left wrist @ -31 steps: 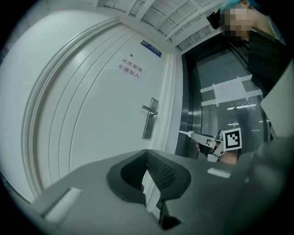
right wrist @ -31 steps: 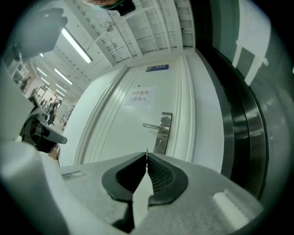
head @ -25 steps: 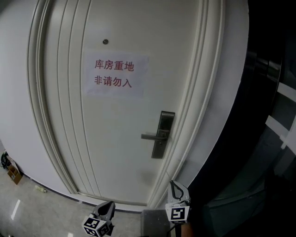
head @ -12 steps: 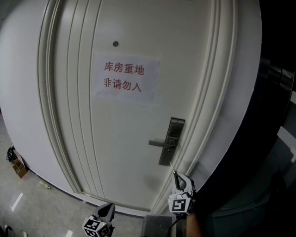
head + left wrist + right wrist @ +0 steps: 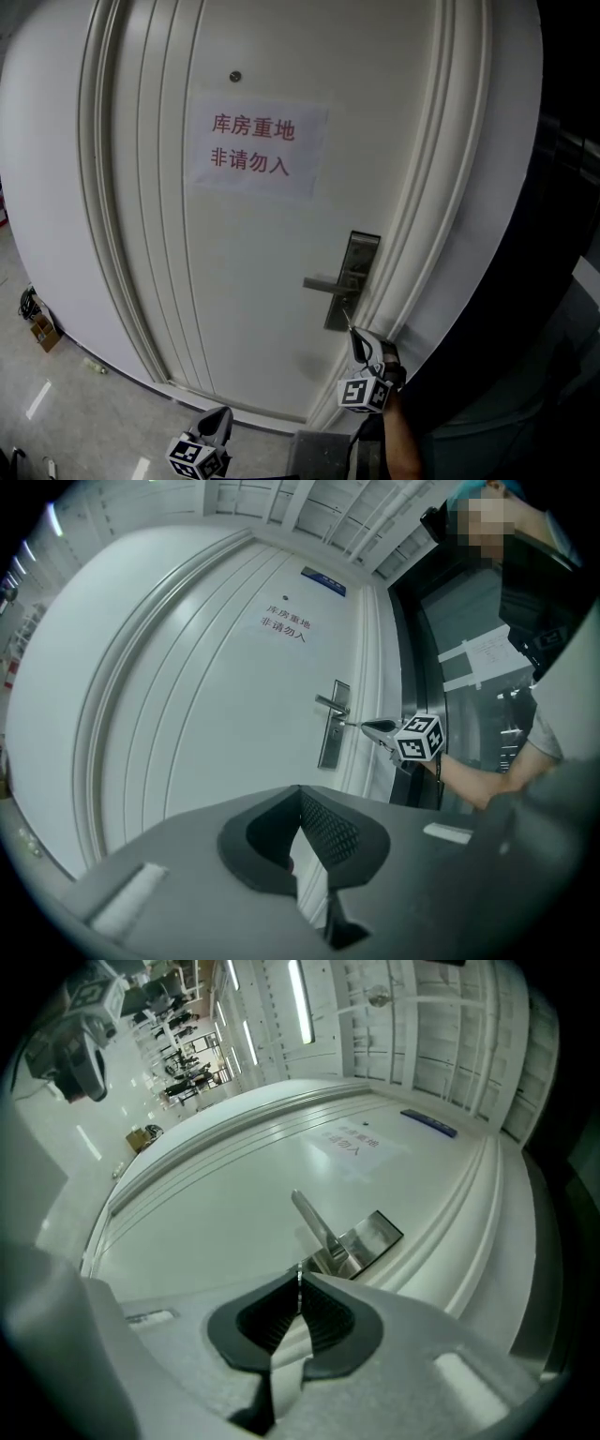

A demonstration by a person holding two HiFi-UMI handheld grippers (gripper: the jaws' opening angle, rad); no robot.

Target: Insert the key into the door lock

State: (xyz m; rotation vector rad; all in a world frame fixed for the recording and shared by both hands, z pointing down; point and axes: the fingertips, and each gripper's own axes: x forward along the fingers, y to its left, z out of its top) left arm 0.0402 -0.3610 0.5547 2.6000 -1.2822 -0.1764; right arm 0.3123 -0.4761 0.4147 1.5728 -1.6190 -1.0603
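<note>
White door [image 5: 234, 281] w/ paper notice [image 5: 258, 142] fills the bg. Right gripper [image 5: 359, 345], fingers [image 5: 333, 1321] pinched shut on the key [image 5: 349, 322], holds its tip at the door lock [image 5: 358, 262], under the lever; apparently not yet inserted. Left gripper [image 5: 217, 424], closed & empty, hangs well below the lock.

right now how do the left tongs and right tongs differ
Right tongs pinch the key; left tongs hold nothing. Right tongs are up by the lock plate; left tongs hang low, away from it. Both are closed and face the door.
</note>
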